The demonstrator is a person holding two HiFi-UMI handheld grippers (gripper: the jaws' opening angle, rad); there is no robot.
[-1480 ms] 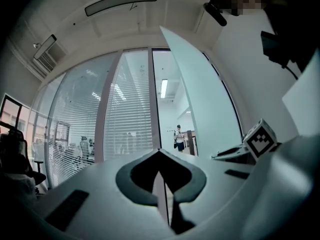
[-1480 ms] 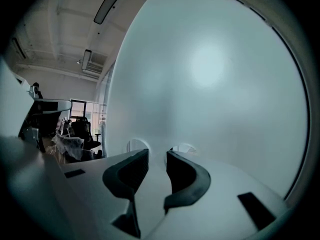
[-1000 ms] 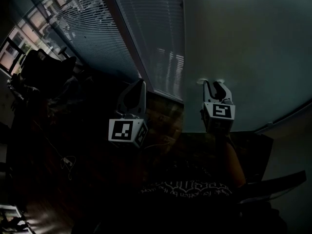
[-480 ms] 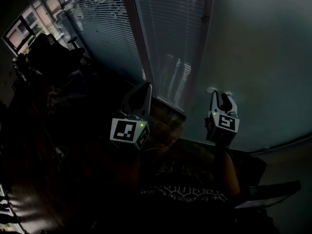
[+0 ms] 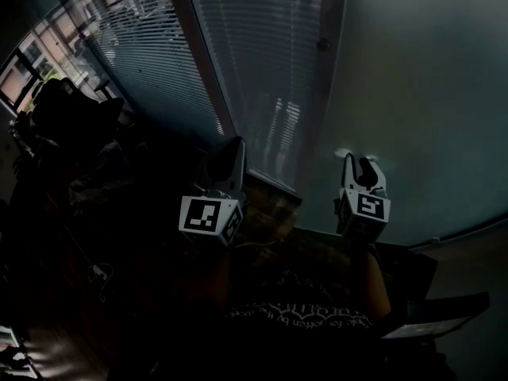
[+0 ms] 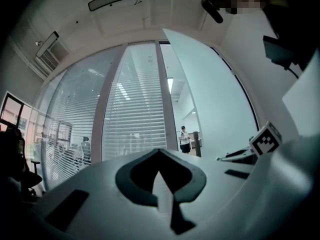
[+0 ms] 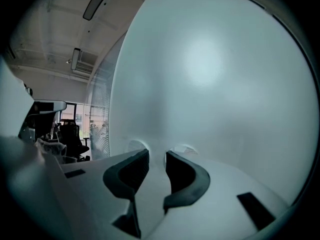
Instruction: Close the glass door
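The frosted glass door (image 5: 421, 94) fills the right of the head view and nearly the whole right gripper view (image 7: 215, 74). My right gripper (image 5: 359, 159) points level at it. Its jaws are open, with nothing between them, and the fingertips (image 7: 142, 155) rest against the frosted panel. My left gripper (image 5: 234, 145) is held left of the door's edge, in front of the blinds, and its tips meet, so it is shut and empty (image 6: 158, 150). In the left gripper view the door (image 6: 210, 104) stands ajar, with the right gripper's marker cube (image 6: 265, 140) beside it.
A glass wall with slatted blinds (image 5: 238, 46) and a dark frame post (image 5: 198, 62) stands left of the door. A dark office chair (image 5: 71, 117) sits at far left. Through the opening a person (image 6: 185, 138) stands far off. The wooden floor (image 5: 270, 201) shows below.
Both grippers have shifted a little across the view. The right one's tips stay on the frosted door, and the door's edge now sits farther right against the blinds.
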